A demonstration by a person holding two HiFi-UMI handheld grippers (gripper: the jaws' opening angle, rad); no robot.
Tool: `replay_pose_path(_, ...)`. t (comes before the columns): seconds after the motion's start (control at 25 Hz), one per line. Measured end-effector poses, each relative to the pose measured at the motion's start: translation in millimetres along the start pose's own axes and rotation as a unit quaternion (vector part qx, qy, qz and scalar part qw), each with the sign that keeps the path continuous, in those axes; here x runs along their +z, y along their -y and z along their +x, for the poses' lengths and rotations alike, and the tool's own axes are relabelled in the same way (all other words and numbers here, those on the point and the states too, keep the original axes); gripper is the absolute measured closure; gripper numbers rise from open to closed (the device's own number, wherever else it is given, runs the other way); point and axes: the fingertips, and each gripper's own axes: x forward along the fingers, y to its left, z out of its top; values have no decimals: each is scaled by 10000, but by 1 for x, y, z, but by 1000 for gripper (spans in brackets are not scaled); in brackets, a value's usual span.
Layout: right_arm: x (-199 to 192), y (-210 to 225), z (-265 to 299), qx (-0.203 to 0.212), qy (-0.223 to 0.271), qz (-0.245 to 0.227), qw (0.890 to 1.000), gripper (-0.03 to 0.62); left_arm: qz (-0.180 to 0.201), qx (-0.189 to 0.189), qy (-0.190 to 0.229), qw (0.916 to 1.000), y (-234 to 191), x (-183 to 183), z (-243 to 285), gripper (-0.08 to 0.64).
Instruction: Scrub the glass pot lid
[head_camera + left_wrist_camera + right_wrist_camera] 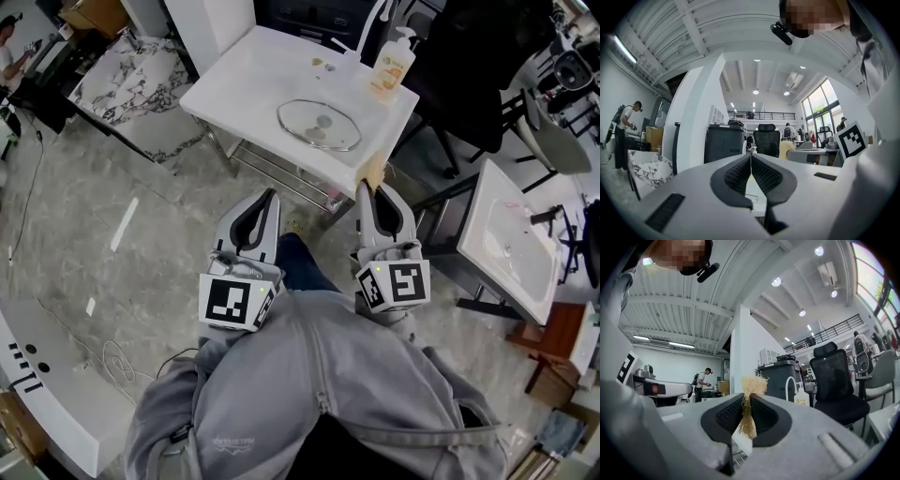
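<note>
The glass pot lid lies flat on a white sink stand, ahead of both grippers. My left gripper is held short of the stand's near edge; its jaws are shut with nothing between them. My right gripper reaches the stand's near right corner and is shut on a tan fibrous scrubber, whose frayed tuft sticks out past the jaw tips. Neither gripper touches the lid. A soap pump bottle stands at the stand's far right, also visible in the right gripper view.
A white faucet rises behind the lid. A black office chair stands right of the stand, and a second white basin lies lower right. A marble counter is at upper left. A person works far off.
</note>
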Motion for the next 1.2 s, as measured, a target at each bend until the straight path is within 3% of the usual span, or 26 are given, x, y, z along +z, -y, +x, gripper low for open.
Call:
replay_pose_path(0.36,-3,32,96,-264,238,-220,9991,557,213,-292,93,9993,-57,1,90,551)
replay_pose_path(0.72,-17,74,203,-537,15,-318,9981,557,41,-720,-116,9973,-116,-1,200,551)
replay_pose_path(1.2,-32,125,264,-1082,-166,-343,9934,557,31,-1348,-133,9908,-140,-14,303,551)
